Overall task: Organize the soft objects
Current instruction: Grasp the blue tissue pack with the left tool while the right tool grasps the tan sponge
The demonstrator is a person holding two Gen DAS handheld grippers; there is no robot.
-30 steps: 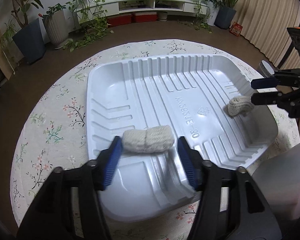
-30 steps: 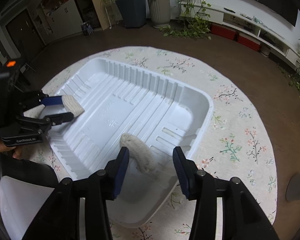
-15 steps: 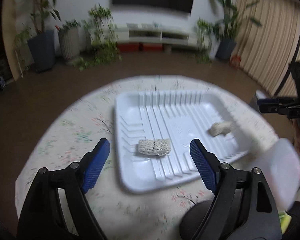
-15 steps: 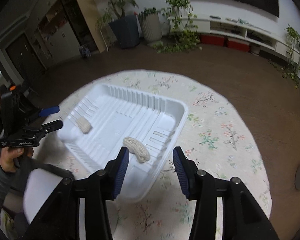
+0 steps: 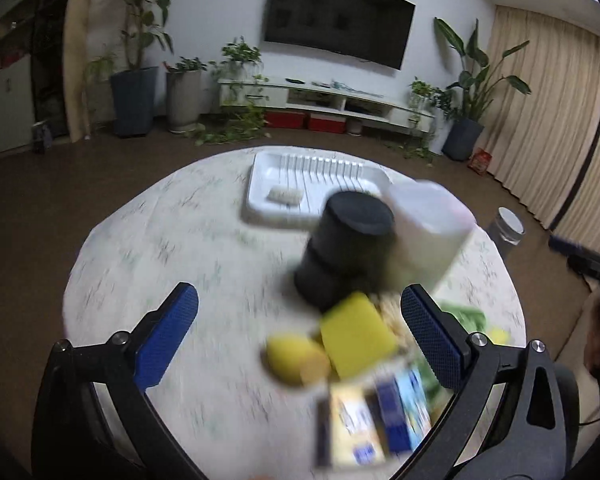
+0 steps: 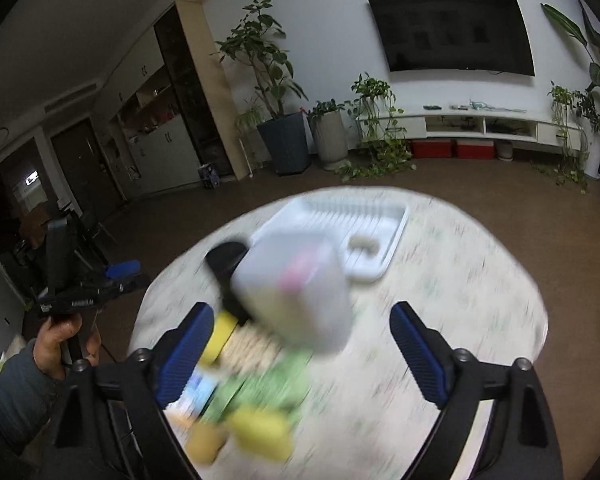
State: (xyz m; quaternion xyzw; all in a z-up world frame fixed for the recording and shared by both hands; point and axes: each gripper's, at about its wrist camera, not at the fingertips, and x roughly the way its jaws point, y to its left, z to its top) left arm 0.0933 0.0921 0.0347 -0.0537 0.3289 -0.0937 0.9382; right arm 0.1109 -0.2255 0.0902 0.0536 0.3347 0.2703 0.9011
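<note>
A white ribbed tray [image 5: 320,164] sits at the far side of the round table, with a cream knitted roll [image 5: 285,193] lying in it. In the right wrist view the tray [image 6: 392,224] holds another cream roll [image 6: 363,243]. My left gripper [image 5: 300,340] is open and empty, pulled back high above the near table edge. My right gripper [image 6: 302,350] is open and empty, also pulled back. A yellow sponge [image 5: 356,334] and a yellow soft lump [image 5: 292,360] lie blurred near the left gripper.
A black cylinder [image 5: 346,248] and a translucent white container [image 5: 428,228] stand between the grippers and the tray. Blurred boxes [image 5: 376,416] and green items [image 6: 260,388] lie at the near edge. The table [image 5: 160,240] has a floral cloth. Plants, a TV and shelves stand behind.
Both grippers have pulled far back from the tray and opened wider. The two rolls stay in the tray. The near clutter has come into view, blurred by motion.
</note>
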